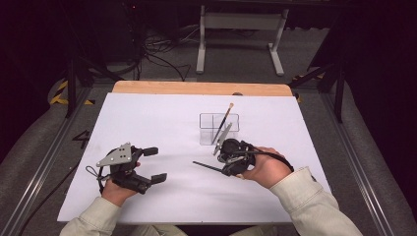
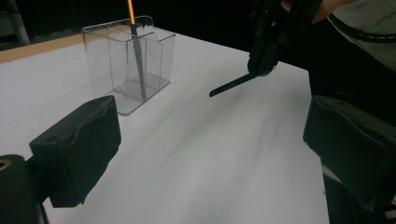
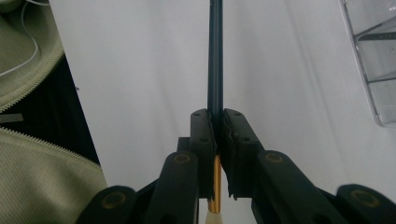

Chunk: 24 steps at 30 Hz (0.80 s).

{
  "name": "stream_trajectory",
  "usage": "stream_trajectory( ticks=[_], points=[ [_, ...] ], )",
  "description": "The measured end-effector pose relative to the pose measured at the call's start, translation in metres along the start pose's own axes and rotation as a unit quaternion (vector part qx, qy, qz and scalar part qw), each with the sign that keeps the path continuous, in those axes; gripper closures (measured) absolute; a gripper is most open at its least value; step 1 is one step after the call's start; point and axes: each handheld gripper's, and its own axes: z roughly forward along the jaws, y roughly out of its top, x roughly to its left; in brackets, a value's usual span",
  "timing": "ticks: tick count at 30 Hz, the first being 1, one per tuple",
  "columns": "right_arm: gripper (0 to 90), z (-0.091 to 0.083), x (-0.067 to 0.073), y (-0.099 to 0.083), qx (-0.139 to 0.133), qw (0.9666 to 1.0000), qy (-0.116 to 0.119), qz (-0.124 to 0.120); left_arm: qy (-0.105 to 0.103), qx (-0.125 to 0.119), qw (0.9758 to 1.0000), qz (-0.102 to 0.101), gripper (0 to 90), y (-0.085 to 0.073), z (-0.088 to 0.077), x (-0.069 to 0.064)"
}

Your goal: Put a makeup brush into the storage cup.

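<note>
Judging risk first, L to R. Left claw (image 1: 156,164) hangs open w/ nothing between its jaws, well apart from everything else, low over the worktop (image 1: 147,118); small hazard there, unless it drifts toward the container during the drop-in.

Right claw (image 1: 220,158) is clamped shut on a dark-handled brush (image 3: 215,56). In the right gripper view the pads pinch the shaft near its orange end, w/ a pale tip poking out behind the jaws and the long dark handle running far out ahead of the claw. That's an end-heavy grip, so the brush could pivot or slide in the pads when tilted upright; cause is the thin round shaft held close to one end. In the high view the handle sticks out to the left of the claw, off the worktop surface as far as I can tell.

Clear container (image 1: 219,129) sits just beyond the right claw, very near it. It looks light, so a knock from the claw body or the swinging handle could tip or shove it. One brush (image 2: 136,51) already leans inside, its orange end up past the rim; the incoming one could snag it or land in the wrong compartment.

Count: 2 claws, 2 brushes (1 held, 1 in container), 1 divided clear container, 1 worktop.
</note>
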Motion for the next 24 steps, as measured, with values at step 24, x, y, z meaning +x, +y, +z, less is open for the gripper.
stream_trajectory(
  ticks=[24],
  points=[
    [83.3,-0.021,0.015,0.031,-0.007,0.9984,0.001,-0.056,-0.036,0.001,0.9992,0.017,5.2,0.018,0.036,-0.006]
  ],
)
